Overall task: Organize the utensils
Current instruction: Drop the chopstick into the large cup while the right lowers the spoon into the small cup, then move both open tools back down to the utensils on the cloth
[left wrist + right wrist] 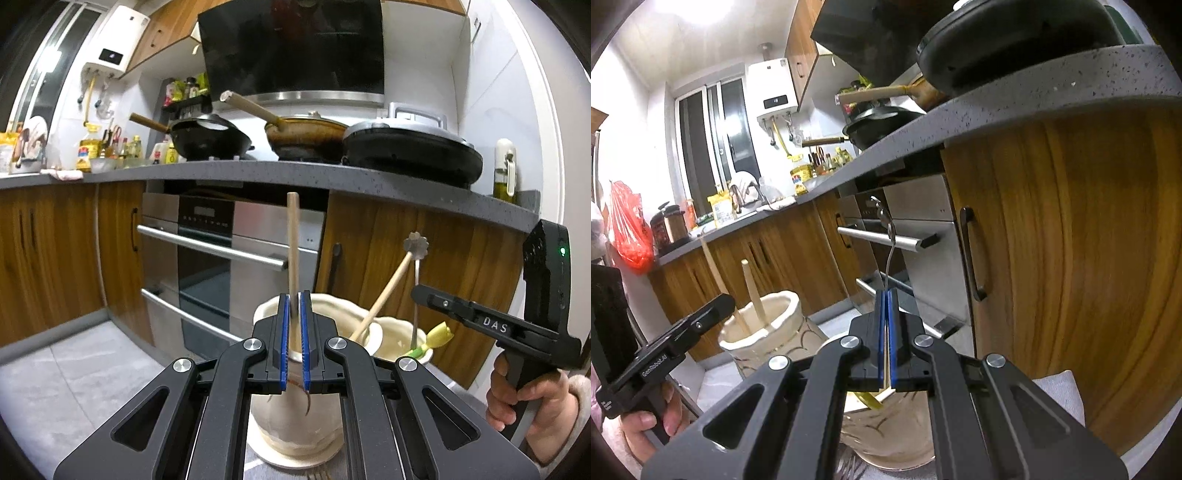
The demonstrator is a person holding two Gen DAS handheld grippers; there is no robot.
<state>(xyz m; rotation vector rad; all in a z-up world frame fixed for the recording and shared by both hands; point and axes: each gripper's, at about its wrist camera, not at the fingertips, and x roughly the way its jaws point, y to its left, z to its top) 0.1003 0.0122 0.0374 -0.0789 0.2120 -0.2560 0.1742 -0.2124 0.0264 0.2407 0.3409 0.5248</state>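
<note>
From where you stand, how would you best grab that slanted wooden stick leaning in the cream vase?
Take the slanted wooden stick on its bare upper shaft, well above the cream vase rim. Come from above and the side, jaws across the shaft. It leans up toward the right, so that stretch stands free; its lower end is hidden inside the vase.

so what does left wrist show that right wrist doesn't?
Only the left wrist view: the left gripper shut on a wooden stick standing in the near cream holder, a flower-topped metal utensil and a green-yellow piece at the second holder's rim.

Only the right wrist view: the right gripper shut on a thin metal handle, a red bag and the window.

Both: the two cream holders, the oven, the grey countertop with its pans, wood cabinets.
</note>
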